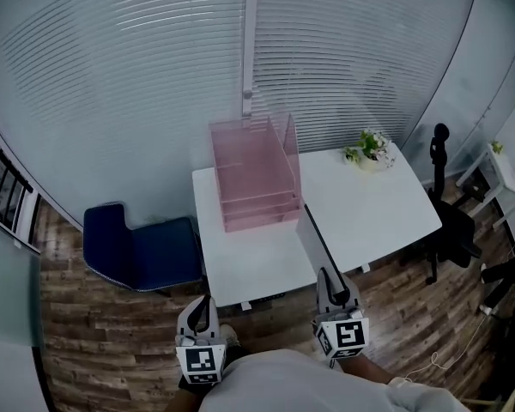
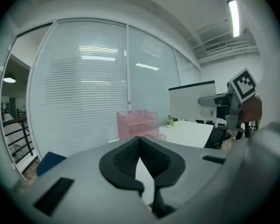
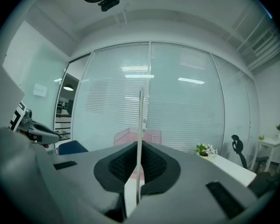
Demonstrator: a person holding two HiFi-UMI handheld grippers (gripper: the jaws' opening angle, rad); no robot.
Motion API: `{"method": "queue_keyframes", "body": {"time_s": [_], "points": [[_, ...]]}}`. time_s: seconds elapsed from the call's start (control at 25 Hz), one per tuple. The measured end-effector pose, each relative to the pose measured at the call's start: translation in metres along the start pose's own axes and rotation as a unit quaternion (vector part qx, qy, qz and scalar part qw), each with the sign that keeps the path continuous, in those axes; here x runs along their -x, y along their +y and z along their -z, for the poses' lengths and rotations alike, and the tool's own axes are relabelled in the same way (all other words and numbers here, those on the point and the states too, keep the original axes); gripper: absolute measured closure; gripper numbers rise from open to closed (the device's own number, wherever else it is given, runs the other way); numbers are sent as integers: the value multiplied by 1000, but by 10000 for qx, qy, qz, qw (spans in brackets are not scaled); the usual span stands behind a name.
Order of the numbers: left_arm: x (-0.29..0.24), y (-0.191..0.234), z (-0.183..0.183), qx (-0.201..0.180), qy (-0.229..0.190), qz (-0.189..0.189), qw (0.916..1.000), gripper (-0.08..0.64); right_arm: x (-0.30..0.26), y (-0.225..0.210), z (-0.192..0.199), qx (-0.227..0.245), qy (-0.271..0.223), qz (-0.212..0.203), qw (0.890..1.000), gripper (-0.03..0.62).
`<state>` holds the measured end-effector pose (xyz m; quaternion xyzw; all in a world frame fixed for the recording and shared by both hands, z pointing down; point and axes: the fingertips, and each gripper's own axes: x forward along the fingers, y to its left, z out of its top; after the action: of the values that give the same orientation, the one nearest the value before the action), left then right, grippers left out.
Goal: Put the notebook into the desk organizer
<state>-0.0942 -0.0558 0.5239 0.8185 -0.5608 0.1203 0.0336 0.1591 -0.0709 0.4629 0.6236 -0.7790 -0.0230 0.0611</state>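
Note:
The pink see-through desk organizer (image 1: 256, 178) stands at the back of the left white table (image 1: 249, 264); it also shows as a pink box (image 2: 137, 123) in the left gripper view and behind the jaws (image 3: 151, 135) in the right gripper view. My right gripper (image 1: 329, 286) is shut on the notebook (image 1: 313, 243), a thin pale slab held on edge and slanting up toward the organizer's right front corner. In the right gripper view the notebook (image 3: 141, 125) is a narrow upright strip clamped between the pads (image 3: 139, 149). My left gripper (image 1: 203, 312) hangs below the table's front edge, shut (image 2: 140, 144) with nothing in it.
A second white table (image 1: 386, 204) adjoins on the right, with a small potted plant (image 1: 371, 148) at its back. A blue chair (image 1: 142, 249) stands left of the tables, a black office chair (image 1: 451, 221) to the right. Glass walls with blinds close off the back.

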Motion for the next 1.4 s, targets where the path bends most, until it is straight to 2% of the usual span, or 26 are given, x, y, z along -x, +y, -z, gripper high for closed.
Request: {"method": "queue_keyframes", "body": {"time_s": [0.24,0.44,0.72,0.88,1.0,1.2,1.28,1.4], "points": [[-33,46,-5,-49,-57,299,9995,552,-70,17,-20,388,-16,165,9991,571],[-46,78,1,-92,26,335,9994,552,-126,22,-42,839,-86,241,9961,571],[-65,92,2,-14,87,43,10000,552,-207,9,-57,1478,-104,49,9889,571],[-69,90,2,154,121,-247,9995,552,-247,2,-57,1991,41,-94,9799,571],[-74,84,0,228,139,-378,9989,552,-279,-5,-56,2525,288,-236,9669,571],[-77,75,2,301,191,-502,9981,552,-328,-7,-49,3419,629,-528,9362,571],[-75,74,5,345,224,-561,9976,552,-346,-3,-41,3788,839,-669,9192,571],[-72,76,11,447,266,-655,9965,552,-372,4,-22,4402,1173,-872,8859,569]]}}
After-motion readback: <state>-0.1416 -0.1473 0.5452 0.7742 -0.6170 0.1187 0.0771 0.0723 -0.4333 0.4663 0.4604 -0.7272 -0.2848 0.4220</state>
